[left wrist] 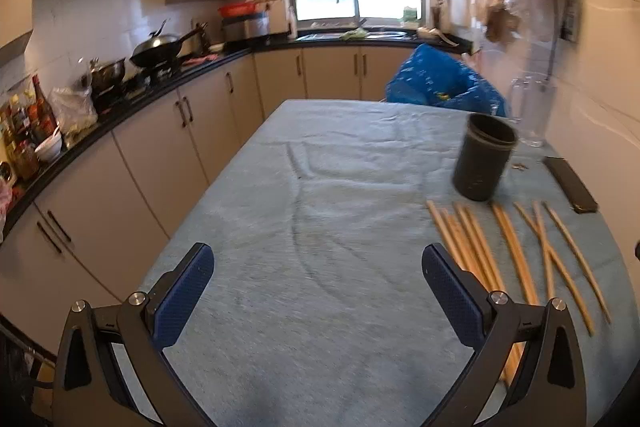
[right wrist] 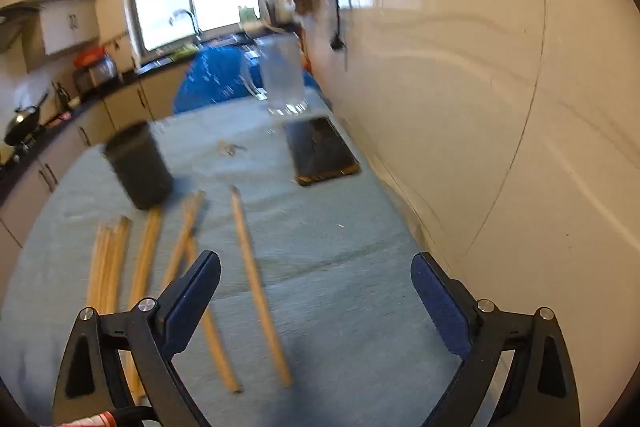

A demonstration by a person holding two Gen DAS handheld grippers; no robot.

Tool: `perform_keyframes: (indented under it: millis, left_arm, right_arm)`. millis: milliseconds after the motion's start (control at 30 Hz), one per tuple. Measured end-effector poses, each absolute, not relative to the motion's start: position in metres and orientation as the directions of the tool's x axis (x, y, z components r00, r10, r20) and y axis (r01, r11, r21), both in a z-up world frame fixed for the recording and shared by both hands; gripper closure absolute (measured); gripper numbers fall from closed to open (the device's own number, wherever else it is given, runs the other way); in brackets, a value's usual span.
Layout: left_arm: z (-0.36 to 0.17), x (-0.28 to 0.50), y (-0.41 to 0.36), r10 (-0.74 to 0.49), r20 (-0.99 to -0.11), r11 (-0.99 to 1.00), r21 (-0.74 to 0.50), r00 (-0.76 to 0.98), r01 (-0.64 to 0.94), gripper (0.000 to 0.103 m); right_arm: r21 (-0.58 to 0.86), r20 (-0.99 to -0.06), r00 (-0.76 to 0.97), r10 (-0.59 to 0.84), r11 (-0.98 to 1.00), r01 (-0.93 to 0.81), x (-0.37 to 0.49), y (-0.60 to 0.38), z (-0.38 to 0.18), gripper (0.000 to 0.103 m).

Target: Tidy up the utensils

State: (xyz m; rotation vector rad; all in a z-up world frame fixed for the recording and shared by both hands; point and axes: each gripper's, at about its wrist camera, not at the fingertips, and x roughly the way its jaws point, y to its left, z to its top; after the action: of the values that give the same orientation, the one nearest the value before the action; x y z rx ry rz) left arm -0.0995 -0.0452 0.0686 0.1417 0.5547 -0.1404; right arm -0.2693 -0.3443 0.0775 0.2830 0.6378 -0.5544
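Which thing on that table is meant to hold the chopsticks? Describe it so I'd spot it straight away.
Start at the long table under its pale blue cloth. Toward its right side, just beyond the far tips of the scattered wooden chopsticks, stands a dark cylindrical cup, open at the top. Unlike the clear glass jug behind it and the flat black tablet to its right, it is opaque, upright and round.

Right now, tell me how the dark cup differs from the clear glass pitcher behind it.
The dark cup is opaque and nearly black; the clear glass pitcher is see-through. The cup is shorter and stands just beyond the chopsticks; the pitcher is taller and stands farther back, near the wall. The pitcher has a side handle; none shows on the cup. Both stand upright on the blue cloth.
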Motion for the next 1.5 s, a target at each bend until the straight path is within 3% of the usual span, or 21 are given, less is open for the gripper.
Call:
perform_keyframes:
  millis: [200, 733, 1133, 1500]
  left_arm:
    - [0.089, -0.144, -0.051, -0.131, -0.513, 0.974, 0.091, 0.848, 0.206, 0.0]
    - [0.135, -0.214, -0.045, -0.199, -0.45, 0.967, 0.052, 0.871, 0.248, 0.0]
    - [0.15, -0.252, -0.051, -0.243, -0.389, 0.957, 0.056, 0.889, 0.286, 0.0]
    - [0.131, -0.263, -0.055, -0.312, -0.415, 0.942, -0.022, 0.855, 0.334, 0.0]
  right_arm:
    - [0.105, -0.515, 0.744, -0.426, 0.83, 0.547, -0.285, -0.315, 0.105, 0.005]
    - [0.129, -0.41, 0.824, -0.39, 0.87, 0.476, -0.338, -0.261, 0.139, 0.004]
    - [0.078, -0.246, 0.853, -0.461, 0.868, 0.491, -0.377, -0.224, 0.156, 0.003]
    - [0.075, -0.267, 0.819, -0.507, 0.837, 0.543, -0.382, -0.228, 0.145, 0.001]
